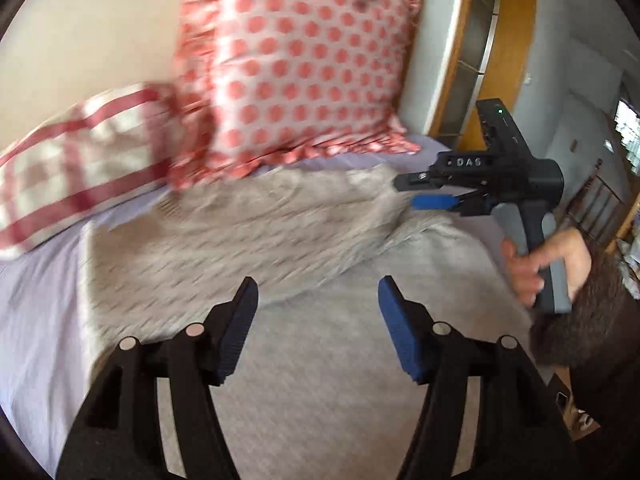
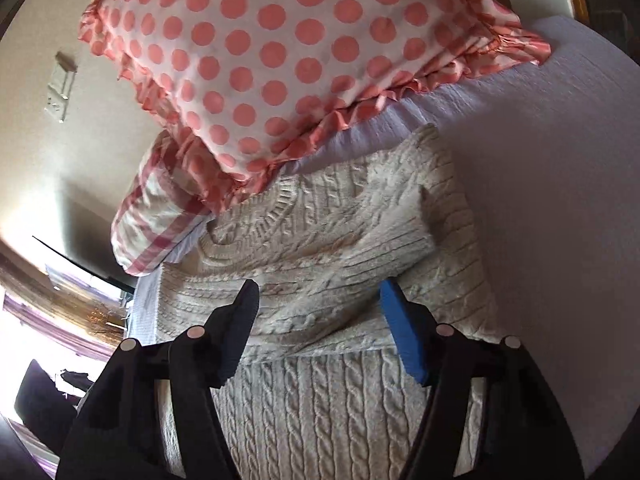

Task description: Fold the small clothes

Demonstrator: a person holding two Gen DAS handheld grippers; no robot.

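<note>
A cream cable-knit sweater (image 2: 320,248) lies partly folded on the pale lilac bed sheet (image 2: 552,168); a sleeve or side is folded across its body. It shows blurred in the left wrist view (image 1: 256,240). My left gripper (image 1: 318,292) is open and empty, held above the sweater's near part. My right gripper (image 2: 318,294) is open and empty, just above the sweater's folded layers. The right gripper also shows in the left wrist view (image 1: 432,194), held by a hand at the sweater's right edge.
A pink polka-dot pillow (image 2: 288,60) with a ruffled edge leans against the wall behind the sweater. A red-and-white checked pillow (image 2: 156,216) lies beside it. A wooden door frame (image 1: 460,60) stands at the bed's far right.
</note>
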